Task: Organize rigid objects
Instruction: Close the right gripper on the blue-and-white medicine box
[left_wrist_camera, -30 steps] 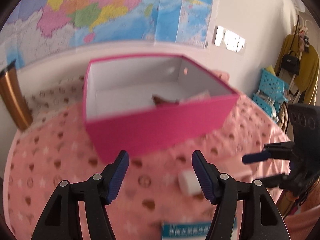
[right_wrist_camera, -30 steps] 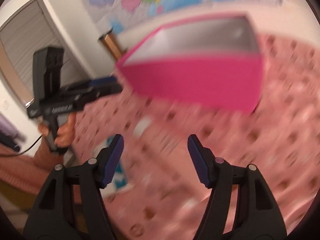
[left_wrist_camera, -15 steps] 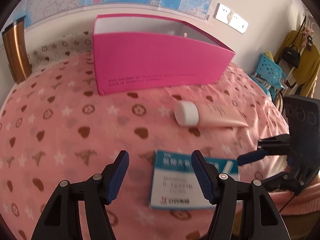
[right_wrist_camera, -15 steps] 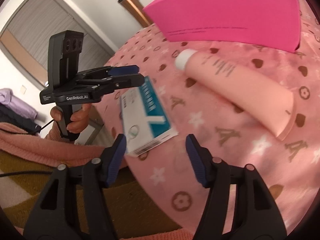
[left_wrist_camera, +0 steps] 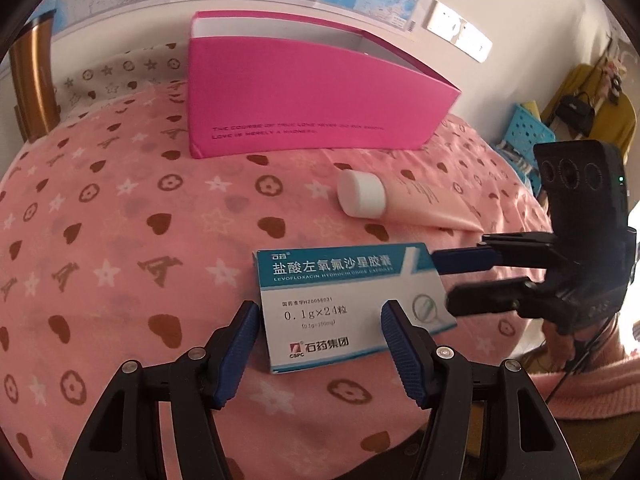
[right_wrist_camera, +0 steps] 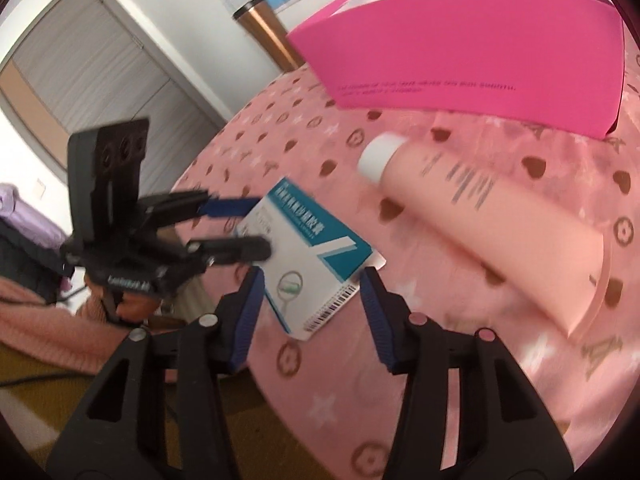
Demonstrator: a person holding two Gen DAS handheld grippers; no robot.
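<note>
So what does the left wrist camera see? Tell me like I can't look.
The left gripper hangs open around a white and teal medicine box on a pink cloth. Beyond lie a pink tube and a pink box.

Each wrist camera looks down along its hand-held gripper, close above the bed (both share the medicine box [left_wrist_camera: 352, 304] [right_wrist_camera: 316, 256]).

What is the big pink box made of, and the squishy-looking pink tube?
The pink box looks like stiff matte cardboard: thin flat walls, sharp folded corners, white inside. The pink tube looks like soft, smooth plastic with a flat crimped end, and its white cap seems to be harder plastic.
</note>
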